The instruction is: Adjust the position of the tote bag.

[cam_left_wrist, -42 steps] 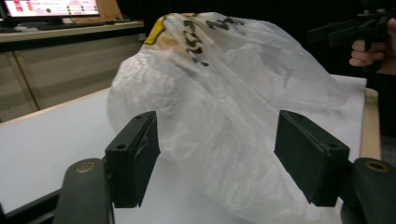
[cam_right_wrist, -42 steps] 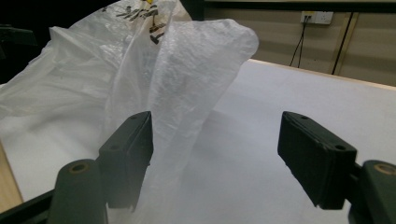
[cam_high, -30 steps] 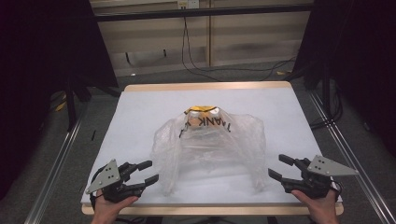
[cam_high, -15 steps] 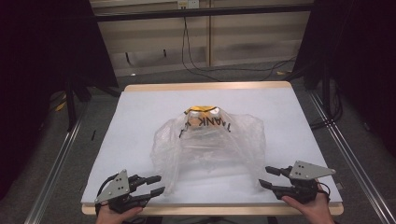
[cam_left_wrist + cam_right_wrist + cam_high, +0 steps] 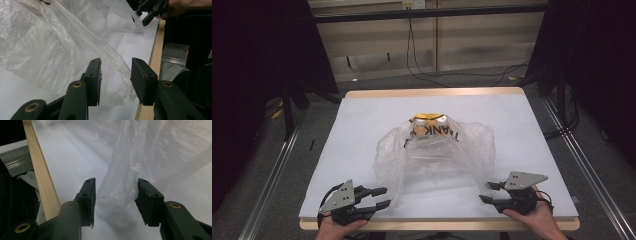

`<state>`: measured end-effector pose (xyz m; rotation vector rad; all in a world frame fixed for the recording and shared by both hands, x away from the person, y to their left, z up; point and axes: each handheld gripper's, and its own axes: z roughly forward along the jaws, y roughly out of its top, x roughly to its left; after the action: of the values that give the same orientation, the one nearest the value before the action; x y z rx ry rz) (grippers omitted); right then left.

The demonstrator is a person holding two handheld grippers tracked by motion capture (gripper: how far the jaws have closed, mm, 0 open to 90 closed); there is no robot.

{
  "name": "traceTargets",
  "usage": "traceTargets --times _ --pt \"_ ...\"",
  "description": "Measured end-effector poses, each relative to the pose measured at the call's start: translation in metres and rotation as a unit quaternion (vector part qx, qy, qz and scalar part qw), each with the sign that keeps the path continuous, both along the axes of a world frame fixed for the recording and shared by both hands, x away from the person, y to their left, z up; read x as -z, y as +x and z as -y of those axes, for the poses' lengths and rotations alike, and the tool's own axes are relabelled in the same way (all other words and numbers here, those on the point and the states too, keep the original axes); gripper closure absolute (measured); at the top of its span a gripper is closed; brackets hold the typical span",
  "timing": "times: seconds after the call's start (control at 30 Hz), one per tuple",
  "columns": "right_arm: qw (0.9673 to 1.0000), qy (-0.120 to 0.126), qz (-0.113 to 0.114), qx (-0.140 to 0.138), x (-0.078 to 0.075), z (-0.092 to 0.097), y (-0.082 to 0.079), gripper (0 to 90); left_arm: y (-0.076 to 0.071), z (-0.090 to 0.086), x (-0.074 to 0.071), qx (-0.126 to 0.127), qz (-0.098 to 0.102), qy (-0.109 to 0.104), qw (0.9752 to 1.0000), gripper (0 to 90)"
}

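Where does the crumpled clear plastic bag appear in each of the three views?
High view: crumpled clear plastic bag at the table's middle.
Left gripper view: it spreads across the upper left, one edge between the jaws.
Right gripper view: upper right, a handle hanging between the jaws.
Shared landmark: the table's pale wooden edge.

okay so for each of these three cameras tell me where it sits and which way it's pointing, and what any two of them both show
High view: above the table's near edge, facing forward and down on the crinkled clear plastic bag; both hands with the left gripper and right gripper show.
Left gripper view: rides the left gripper, looking along its black jaws, a bag corner between them; the right gripper lies beyond.
Right gripper view: rides the right gripper, its jaws either side of a bag handle, facing the bag.
Shared: all three show the bag and the white-topped table.
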<state>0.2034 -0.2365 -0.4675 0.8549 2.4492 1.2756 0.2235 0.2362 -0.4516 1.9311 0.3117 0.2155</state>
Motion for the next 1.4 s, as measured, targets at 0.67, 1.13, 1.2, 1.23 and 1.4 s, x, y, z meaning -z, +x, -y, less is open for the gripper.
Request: traceTargets --times 0.67,1.13,1.2,1.23,1.4 --pt "0.9982 -0.031 -0.050 -0.013 0.011 -0.006 0.009 85.7 -0.002 0.008 0.006 0.011 -0.019 0.023 0.9995 54.5" --pt "0.9995 -0.003 -0.031 -0.004 0.005 0.000 0.007 86.9 0.008 0.025 0.019 0.030 -0.039 0.110 0.9927 61.2" --pt "0.9994 -0.006 -0.032 -0.004 0.005 0.000 0.007 86.9 0.008 0.026 0.020 0.036 -0.046 0.110 0.9922 65.2" --pt "0.9995 -0.006 -0.031 -0.004 0.005 -0.001 0.007 86.9 0.009 0.027 0.021 0.039 -0.050 0.115 0.9914 67.6" --pt "0.9996 0.002 -0.026 -0.002 0.004 0.000 0.006 86.9 0.011 0.027 0.022 0.037 -0.070 0.132 0.9881 71.5"
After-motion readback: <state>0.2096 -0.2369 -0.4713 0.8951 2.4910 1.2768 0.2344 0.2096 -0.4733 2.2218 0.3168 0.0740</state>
